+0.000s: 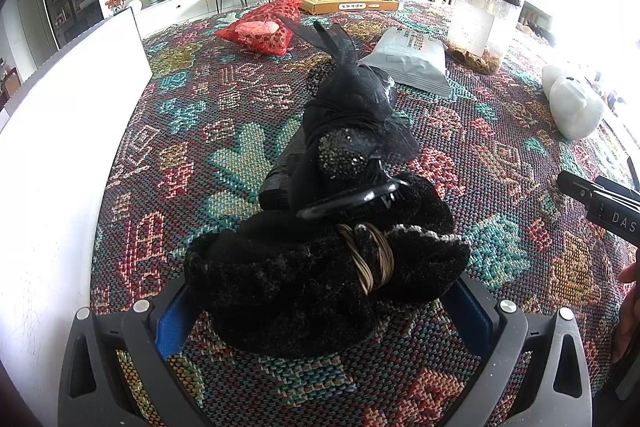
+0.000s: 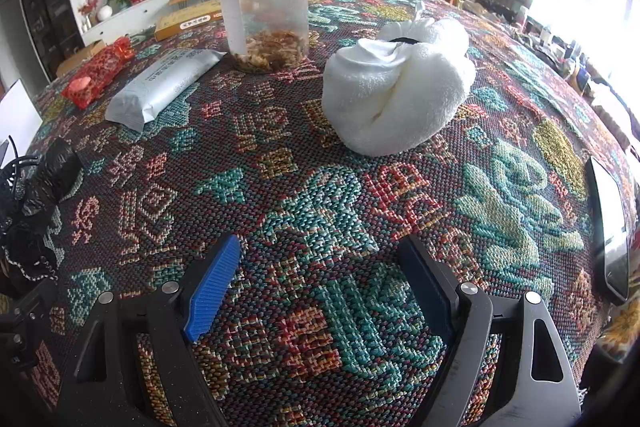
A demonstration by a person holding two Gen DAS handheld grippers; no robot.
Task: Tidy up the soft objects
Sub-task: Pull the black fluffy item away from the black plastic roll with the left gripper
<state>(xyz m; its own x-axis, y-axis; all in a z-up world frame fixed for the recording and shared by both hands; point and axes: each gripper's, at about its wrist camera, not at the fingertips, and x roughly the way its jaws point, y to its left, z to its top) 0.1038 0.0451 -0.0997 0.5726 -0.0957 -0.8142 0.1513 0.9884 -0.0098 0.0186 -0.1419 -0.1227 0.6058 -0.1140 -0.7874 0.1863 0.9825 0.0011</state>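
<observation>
The black fuzzy bundle (image 1: 320, 275) covers the left gripper's (image 1: 326, 311) pad tips, so whether they press it cannot be told. Beside the bundle in the right wrist view, the black pile (image 2: 28, 211) is cut off by the left edge. The jar's (image 2: 264, 7) label is too blurred to read.

The surface (image 2: 320, 195) wears coarse woven cloth; the towel (image 2: 396, 87) is soft white terry, the jar (image 2: 264, 7) clear glossy plastic.
</observation>
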